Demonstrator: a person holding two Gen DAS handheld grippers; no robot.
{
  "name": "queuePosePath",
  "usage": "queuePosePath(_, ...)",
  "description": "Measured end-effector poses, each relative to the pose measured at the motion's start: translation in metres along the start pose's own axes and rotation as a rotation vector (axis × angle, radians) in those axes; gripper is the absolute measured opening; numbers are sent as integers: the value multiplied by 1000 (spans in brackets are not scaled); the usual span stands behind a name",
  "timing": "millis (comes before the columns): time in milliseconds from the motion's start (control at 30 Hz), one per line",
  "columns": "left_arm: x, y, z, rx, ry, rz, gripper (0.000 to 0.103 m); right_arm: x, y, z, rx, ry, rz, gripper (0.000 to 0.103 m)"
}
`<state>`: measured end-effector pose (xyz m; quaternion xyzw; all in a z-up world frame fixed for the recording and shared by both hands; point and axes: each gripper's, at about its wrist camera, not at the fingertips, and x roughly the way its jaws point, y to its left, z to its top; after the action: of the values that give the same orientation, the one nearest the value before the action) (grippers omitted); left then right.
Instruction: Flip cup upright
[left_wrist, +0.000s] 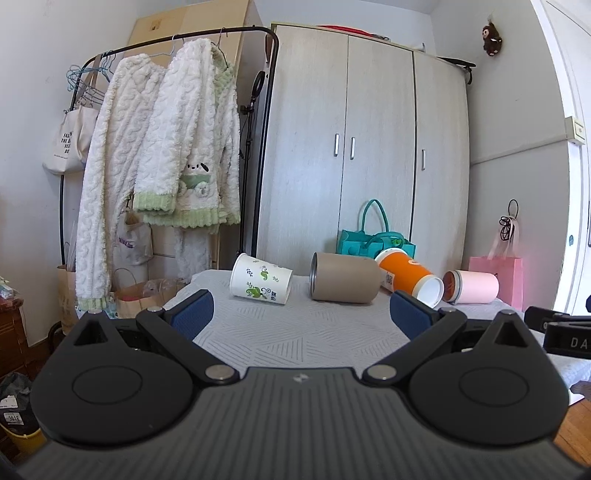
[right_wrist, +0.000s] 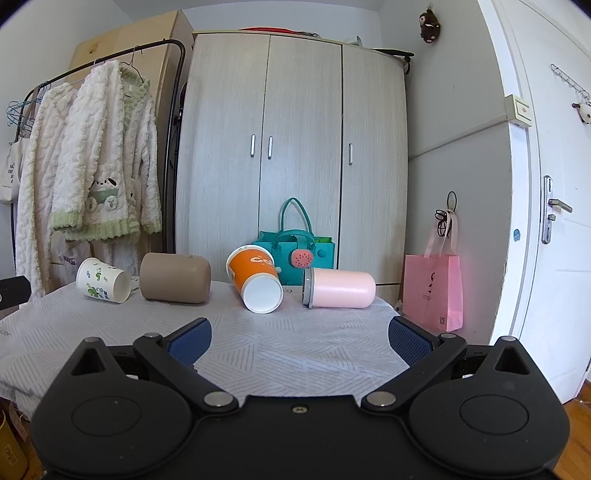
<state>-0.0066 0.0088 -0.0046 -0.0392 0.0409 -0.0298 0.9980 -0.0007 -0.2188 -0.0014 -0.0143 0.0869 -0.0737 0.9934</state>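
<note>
- Four cups lie on their sides in a row across the far half of the table (right_wrist: 295, 354), which is covered in a pale patterned cloth; none stands upright yet.
- In the right wrist view, the white paper cup with green leaf print (right_wrist: 103, 283) lies at ten o'clock, mouth toward the tan tumbler (right_wrist: 175, 277) just beside it.
- The orange paper cup (right_wrist: 255, 280) lies near twelve o'clock, its white base turned toward the camera; the pink tumbler (right_wrist: 338, 288) lies just beside it at one o'clock, grey rim facing the orange cup.
- The left gripper (left_wrist: 301, 312) has its blue pads (left_wrist: 192, 314) spread wide with nothing between them, the tan tumbler straight ahead.
- The right gripper (right_wrist: 299, 338) is likewise spread wide and empty, short of the orange cup.
- Handling, as a guess: the paper cups look light and thin-walled, likely to crush or roll, so a gentle pinch across the mid-body suits them.
- The tumblers look stiff, smooth and heavier; grip the barrel across its width, then rotate until the base meets the cloth.
</note>
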Motion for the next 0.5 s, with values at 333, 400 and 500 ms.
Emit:
queuePosePath(333,-1,-2,0,3,-1,2,103,0,-1,0,2,-3,-4,103)
queuePosePath(400,0,-2,0,3,-1,3,103,0,-1,-1,4,-3,-4,103)
queuePosePath(500,-1,-1,0,4,2,-1,103,1,-1,-1,2,-3,-4,103)
